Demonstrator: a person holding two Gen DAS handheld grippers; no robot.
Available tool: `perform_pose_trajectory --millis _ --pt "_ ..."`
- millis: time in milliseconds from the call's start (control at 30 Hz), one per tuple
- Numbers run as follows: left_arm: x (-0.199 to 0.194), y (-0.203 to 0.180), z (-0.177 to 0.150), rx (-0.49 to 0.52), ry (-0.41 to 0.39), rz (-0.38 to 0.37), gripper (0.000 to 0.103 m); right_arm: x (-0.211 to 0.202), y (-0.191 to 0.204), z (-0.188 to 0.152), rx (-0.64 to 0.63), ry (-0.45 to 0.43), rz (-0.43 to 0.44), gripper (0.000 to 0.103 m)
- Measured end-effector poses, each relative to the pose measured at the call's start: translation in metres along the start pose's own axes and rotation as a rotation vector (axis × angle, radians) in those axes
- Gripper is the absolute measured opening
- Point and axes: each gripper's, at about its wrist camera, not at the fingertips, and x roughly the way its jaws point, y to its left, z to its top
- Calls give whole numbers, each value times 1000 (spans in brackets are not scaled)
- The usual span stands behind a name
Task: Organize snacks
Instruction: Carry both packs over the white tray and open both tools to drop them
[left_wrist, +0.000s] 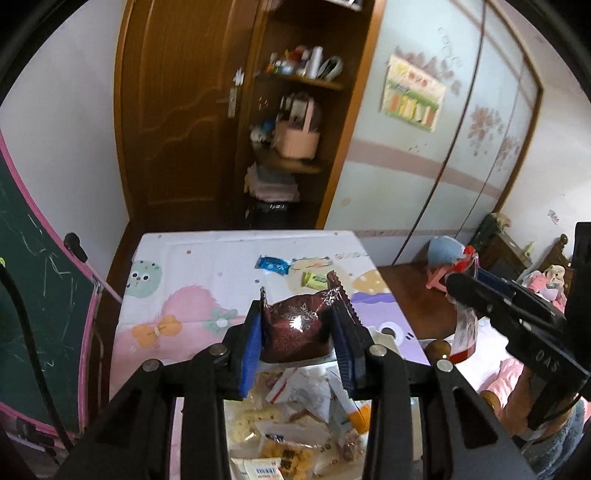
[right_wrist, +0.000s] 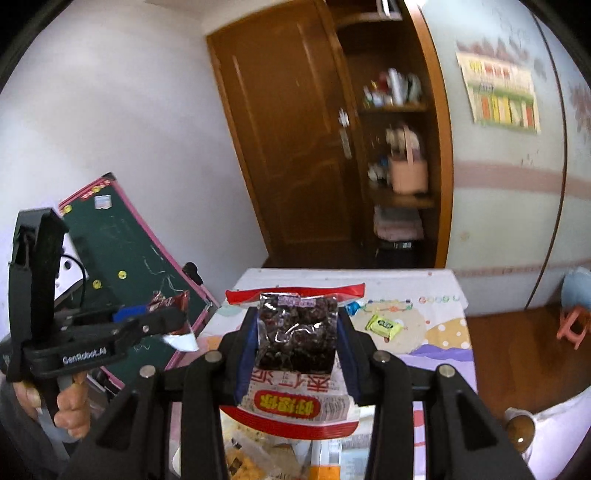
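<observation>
My left gripper (left_wrist: 299, 321) is shut on a dark red foil snack packet with snowflake print (left_wrist: 295, 328), held above the table; it also shows in the right wrist view (right_wrist: 170, 301). My right gripper (right_wrist: 295, 332) is shut on a red-and-white bag of dark dried fruit (right_wrist: 295, 343), held up over the table; this bag also shows in the left wrist view (left_wrist: 466, 328). A blue packet (left_wrist: 272, 264) and a yellow-green packet (left_wrist: 314, 280) lie on the far part of the cartoon-print table cover (left_wrist: 184, 295). The yellow-green packet also shows in the right wrist view (right_wrist: 384, 325).
A heap of mixed snack packets (left_wrist: 288, 424) lies below the grippers at the near table edge. A green chalkboard (right_wrist: 129, 258) leans at the left. A wooden door and shelf unit (left_wrist: 288, 147) stand behind the table. A pink stool (right_wrist: 572, 326) stands on the wooden floor at the right.
</observation>
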Motion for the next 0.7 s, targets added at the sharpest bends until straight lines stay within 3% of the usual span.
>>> perform_pose_trajectory --millis 200,300,433,533,700 --pt "-31 -23 -37 34 -67 -18 34 -40 19 -33 -24 -65 -10 40" --pt "-33 -34 -54 62 -83 2 34 -46 17 -50 -22 -75 -50 40" --pt "-18 -41 -74 91 -45 17 34 -48 14 -69 -75 -73 -170 41" --pt "-3 -43 -85 106 -3 31 34 -41 10 -81 -90 -28 -214 41" --pt "19 -46 -97 120 76 41 35 -18 9 -104 -120 123 -210 44"
